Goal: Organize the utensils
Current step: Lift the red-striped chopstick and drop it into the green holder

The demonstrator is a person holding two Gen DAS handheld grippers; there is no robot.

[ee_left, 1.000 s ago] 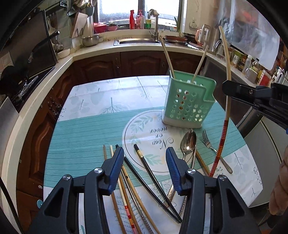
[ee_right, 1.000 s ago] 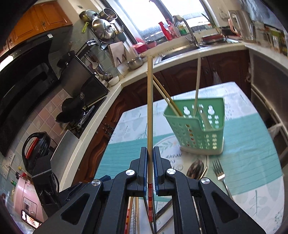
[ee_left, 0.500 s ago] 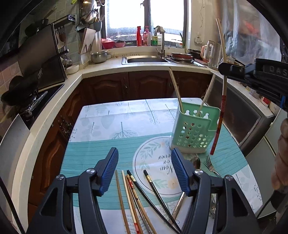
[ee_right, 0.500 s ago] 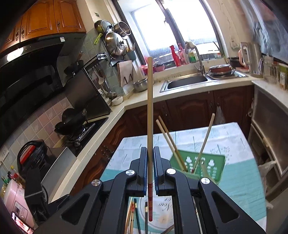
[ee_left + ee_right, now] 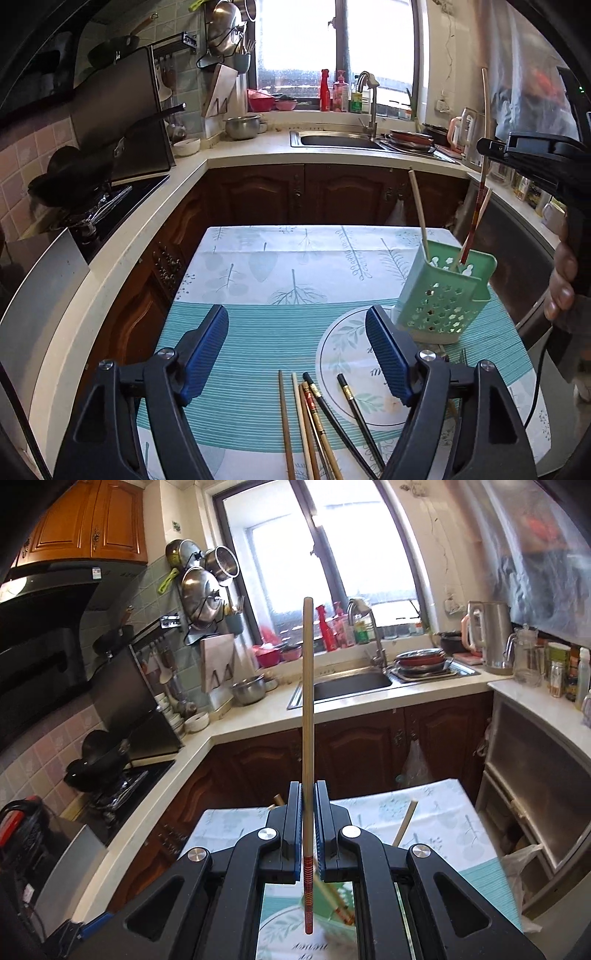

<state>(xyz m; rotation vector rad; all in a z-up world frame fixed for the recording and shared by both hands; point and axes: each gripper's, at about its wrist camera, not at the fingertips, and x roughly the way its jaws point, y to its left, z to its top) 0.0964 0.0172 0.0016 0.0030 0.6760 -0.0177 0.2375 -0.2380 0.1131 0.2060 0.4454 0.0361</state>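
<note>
A right gripper (image 5: 308, 834) clamped on one red-banded chopstick (image 5: 307, 738) holds it upright over the green caddy (image 5: 447, 295) at the far right of the surface (image 5: 258, 332), its red tip apparently just inside the rim, while the left gripper (image 5: 297, 354), its jaws opening with nothing between them, hovers over the loose chopsticks (image 5: 317, 417) at the near edge. The long stick could catch the rim or the two chopsticks already leaning inside, tipping the light caddy or springing out if released crooked. About six chopsticks lie loose.
</note>
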